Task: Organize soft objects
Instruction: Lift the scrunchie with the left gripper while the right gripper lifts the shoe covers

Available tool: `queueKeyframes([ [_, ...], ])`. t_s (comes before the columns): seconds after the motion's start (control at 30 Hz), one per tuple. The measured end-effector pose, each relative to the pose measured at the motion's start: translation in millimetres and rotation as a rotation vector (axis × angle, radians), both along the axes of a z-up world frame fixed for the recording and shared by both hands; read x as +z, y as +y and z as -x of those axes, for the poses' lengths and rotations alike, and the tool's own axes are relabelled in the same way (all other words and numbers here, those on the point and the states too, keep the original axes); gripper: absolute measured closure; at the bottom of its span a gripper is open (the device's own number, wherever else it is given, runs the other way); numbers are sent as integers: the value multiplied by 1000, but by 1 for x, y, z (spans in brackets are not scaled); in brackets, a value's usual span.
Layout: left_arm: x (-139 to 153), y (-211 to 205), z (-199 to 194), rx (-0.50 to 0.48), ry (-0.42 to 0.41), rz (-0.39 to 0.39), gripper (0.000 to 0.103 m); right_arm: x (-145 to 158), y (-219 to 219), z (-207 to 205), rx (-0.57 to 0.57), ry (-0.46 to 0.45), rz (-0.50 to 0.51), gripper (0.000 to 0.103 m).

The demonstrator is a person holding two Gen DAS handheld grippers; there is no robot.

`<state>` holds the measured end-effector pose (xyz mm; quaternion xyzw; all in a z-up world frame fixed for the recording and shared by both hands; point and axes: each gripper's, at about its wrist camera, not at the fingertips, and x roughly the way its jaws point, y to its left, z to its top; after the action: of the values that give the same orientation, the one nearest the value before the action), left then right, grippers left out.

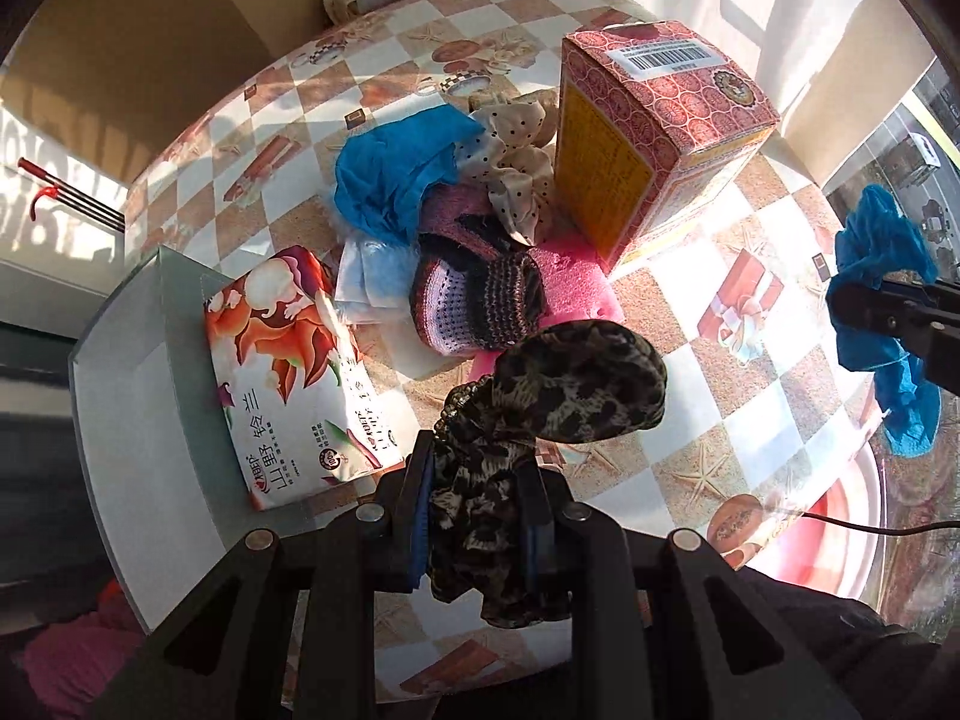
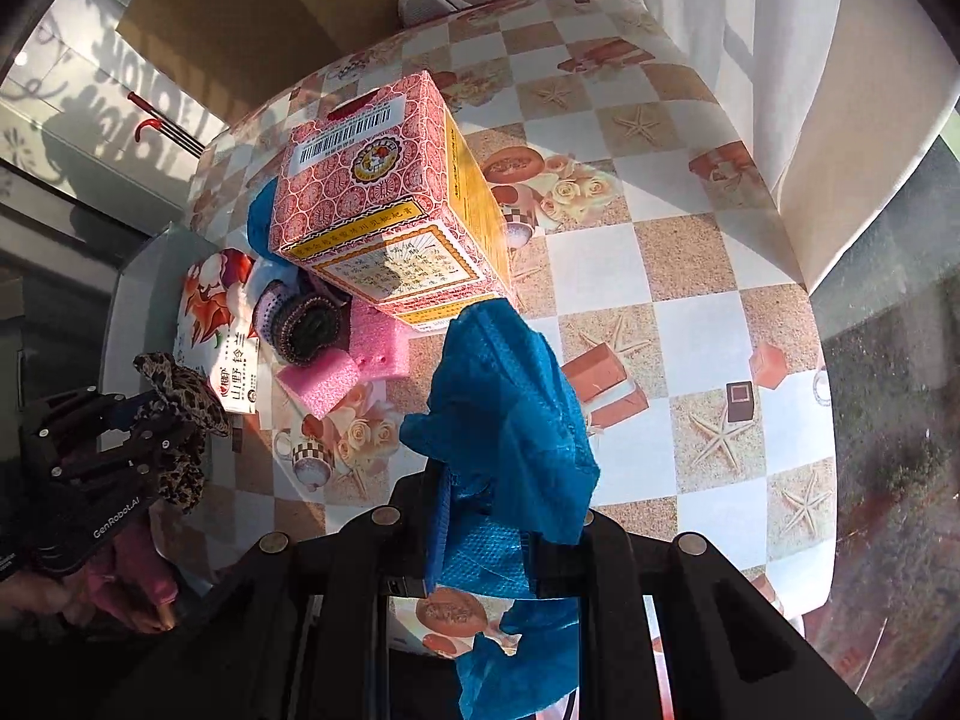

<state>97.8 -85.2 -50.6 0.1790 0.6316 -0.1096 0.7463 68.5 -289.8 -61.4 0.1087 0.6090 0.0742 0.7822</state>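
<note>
tablecloth of checked vinyl (image 1: 690, 324), printed with starfish and roses, covers the round table and carries everything else. red patterned cardboard box (image 1: 648, 138) with a yellow side and a barcode label stands at 1 o'clock in the left wrist view, just beside the pile. white tray (image 1: 120, 372) lies at 9 o'clock, and the floral tissue pack (image 1: 288, 372) rests partly on it. pink foam block (image 1: 570, 288) lies under the striped purple knit piece (image 1: 474, 306) near centre. behind them, a crumpled blue cloth (image 1: 396, 174) sits at 11 o'clock, touching the cream polka-dot scrunchie (image 1: 516, 174), which leans by the box. left gripper (image 1: 480, 516) at 6 o'clock is clamped on a leopard-print fabric scrunchie (image 1: 570, 390), held above the tablecloth. right gripper (image 2: 483, 534) is clamped on a blue mesh cloth (image 2: 510, 420), which hangs lifted off the table, in front of the box.
</note>
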Motion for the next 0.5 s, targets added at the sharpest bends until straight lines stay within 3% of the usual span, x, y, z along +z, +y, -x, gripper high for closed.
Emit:
queueKeyframes([
  [0.5, 31, 16, -28, 50, -34, 81, 78, 45, -9, -32, -92, -74, 24, 82],
])
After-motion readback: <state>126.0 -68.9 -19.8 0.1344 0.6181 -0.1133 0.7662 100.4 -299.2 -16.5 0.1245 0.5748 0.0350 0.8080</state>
